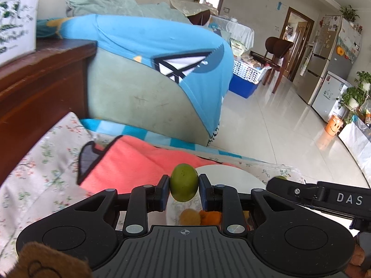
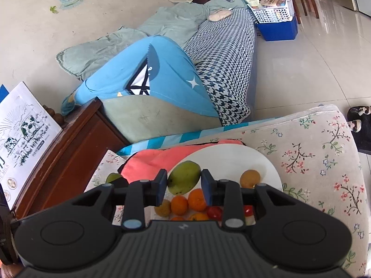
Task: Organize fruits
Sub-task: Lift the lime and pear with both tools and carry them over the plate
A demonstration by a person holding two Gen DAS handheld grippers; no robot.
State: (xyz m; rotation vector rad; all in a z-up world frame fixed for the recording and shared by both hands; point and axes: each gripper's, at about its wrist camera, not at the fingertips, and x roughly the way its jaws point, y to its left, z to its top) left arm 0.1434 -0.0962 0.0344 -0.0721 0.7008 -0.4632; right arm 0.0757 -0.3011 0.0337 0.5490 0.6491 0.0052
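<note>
Green fruit on both sides right now. My left gripper (image 1: 184, 186) has its blue pads pinched tight on a small round green fruit (image 1: 184, 182), lifted clear above the white plate (image 1: 228, 175). My right gripper (image 2: 183, 184) is nearly closed on a bigger green mango (image 2: 183, 178), one pad on each side of it, also over the plate.

Down on the plate, from the right wrist cam, I can see two oranges (image 2: 188, 202), a brownish kiwi-looking fruit (image 2: 163, 208), a red cherry tomato (image 2: 214, 212) and a tan round fruit (image 2: 250, 178) near the rim. The plate sits on a floral cushion (image 2: 310, 153), partly over a coral-pink cloth (image 2: 150, 159).

Readable text: the right gripper's arm pokes into the left cam and shows "DAS" (image 1: 349, 198) in white letters. There's also a white carton (image 2: 22, 127) with cow drawings on the wooden side table (image 2: 76, 136); its small print is too blurry for me to read properly.
</note>
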